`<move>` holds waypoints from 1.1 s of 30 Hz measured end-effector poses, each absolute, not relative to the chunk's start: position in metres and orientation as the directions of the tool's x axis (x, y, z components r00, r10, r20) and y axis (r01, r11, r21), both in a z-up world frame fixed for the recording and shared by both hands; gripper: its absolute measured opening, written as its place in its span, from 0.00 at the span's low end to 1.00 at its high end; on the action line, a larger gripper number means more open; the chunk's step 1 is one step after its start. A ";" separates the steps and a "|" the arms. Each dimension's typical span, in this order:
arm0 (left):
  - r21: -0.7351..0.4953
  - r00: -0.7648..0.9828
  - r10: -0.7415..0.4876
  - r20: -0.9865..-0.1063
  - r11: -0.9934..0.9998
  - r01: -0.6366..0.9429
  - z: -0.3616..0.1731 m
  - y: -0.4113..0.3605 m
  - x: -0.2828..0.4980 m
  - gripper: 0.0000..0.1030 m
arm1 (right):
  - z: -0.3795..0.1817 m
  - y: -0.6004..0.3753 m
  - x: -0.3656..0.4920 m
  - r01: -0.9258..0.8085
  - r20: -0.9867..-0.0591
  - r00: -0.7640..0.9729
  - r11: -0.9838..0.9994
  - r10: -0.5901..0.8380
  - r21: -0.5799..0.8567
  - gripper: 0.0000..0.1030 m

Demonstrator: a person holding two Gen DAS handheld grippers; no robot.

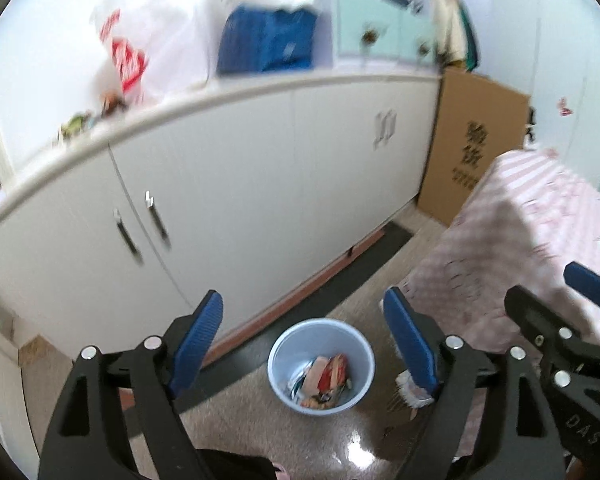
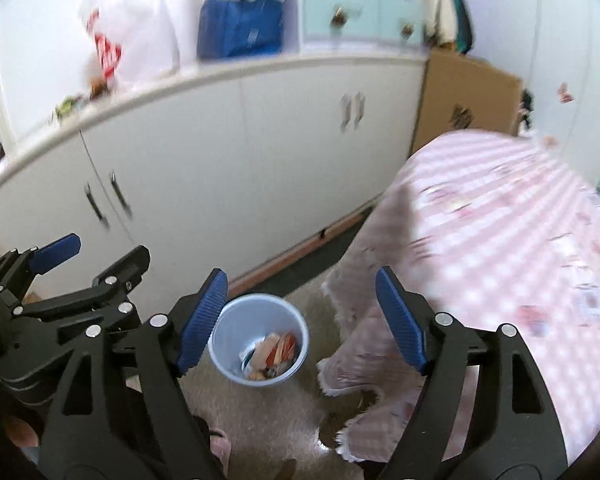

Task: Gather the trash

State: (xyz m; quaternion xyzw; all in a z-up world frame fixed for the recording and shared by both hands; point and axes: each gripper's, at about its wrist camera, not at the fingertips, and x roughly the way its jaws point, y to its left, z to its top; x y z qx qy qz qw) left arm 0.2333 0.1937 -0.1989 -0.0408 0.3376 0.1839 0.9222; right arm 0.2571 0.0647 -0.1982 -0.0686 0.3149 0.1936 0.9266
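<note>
Trash (image 1: 322, 378) lies in the pale bin (image 1: 278, 354) on the floor by the cupboard: light, crumpled wrappers, I judge, best pinched at a fold. My left hand-held gripper (image 1: 304, 344) and right hand-held gripper (image 2: 302, 320) both gape, empty.

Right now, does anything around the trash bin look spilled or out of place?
Nothing stands out. The pale blue bin stands upright on the floor with wrappers inside, none visibly spilled around it. Both grippers, left and right, are open and empty.

Both grippers hang side by side, pointing downward: left gripper (image 1: 303, 340) jaws spread wide and empty, right gripper (image 2: 302, 316) likewise.
</note>
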 end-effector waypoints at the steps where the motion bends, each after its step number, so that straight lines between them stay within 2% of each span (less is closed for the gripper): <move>1: 0.049 0.723 0.305 -0.620 0.935 -0.352 -0.188 0.185 0.228 0.79 | -0.187 0.056 0.248 -0.387 -0.589 0.747 0.922 0.308 -0.009 0.75; 10: 0.035 0.851 0.197 -0.488 0.978 -0.206 -0.114 0.115 0.177 0.82 | -0.119 -0.014 0.184 -0.276 -0.449 0.857 0.961 0.254 0.017 0.79; 17: 0.044 0.897 0.151 -0.416 0.988 -0.146 -0.076 0.082 0.138 0.85 | -0.083 -0.057 0.126 -0.194 -0.339 0.921 0.981 0.190 0.023 0.84; 33: 0.014 0.961 0.040 -0.275 0.999 -0.038 -0.016 0.032 0.069 0.90 | -0.042 -0.119 0.037 -0.077 -0.172 0.981 0.996 0.084 0.046 0.88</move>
